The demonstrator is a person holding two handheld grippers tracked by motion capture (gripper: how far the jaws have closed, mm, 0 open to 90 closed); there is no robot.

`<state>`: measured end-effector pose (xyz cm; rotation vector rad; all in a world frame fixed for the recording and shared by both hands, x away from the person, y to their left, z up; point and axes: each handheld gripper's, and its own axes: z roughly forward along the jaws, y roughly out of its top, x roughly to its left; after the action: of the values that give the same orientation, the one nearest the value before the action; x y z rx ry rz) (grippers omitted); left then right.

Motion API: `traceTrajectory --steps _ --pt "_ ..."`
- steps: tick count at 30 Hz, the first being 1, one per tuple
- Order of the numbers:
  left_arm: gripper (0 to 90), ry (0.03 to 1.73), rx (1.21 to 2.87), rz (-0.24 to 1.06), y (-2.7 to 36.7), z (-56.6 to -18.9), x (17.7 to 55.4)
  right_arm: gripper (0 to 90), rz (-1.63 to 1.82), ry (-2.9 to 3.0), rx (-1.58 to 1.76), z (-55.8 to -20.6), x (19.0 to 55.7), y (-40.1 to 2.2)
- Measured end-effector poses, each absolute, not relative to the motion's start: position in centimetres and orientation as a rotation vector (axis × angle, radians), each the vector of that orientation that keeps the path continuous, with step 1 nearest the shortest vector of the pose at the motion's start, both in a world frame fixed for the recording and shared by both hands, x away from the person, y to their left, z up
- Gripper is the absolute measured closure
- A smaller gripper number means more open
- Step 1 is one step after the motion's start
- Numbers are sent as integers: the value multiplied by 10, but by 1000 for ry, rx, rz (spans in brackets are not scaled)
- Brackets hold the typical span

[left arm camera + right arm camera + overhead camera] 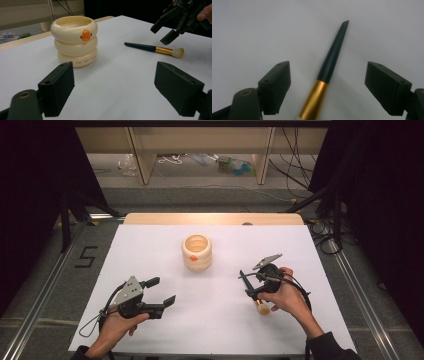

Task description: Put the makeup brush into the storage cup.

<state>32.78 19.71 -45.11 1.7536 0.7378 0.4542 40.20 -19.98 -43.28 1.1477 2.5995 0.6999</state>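
right gripper (329,87) hangs open over the brush (332,60), left gripper (120,92) open too; thin handle might roll away mid-pinch toward the desk's right edge.

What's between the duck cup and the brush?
Nothing: in the left gripper view, bare white table separates the duck cup from the brush.
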Motion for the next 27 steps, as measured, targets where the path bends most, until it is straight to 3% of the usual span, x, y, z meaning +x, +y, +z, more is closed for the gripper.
traceTrajectory --steps 27 --pt "162 727 1755 446 196 -451 330 418 463 2796 1126 -448 433 -190"
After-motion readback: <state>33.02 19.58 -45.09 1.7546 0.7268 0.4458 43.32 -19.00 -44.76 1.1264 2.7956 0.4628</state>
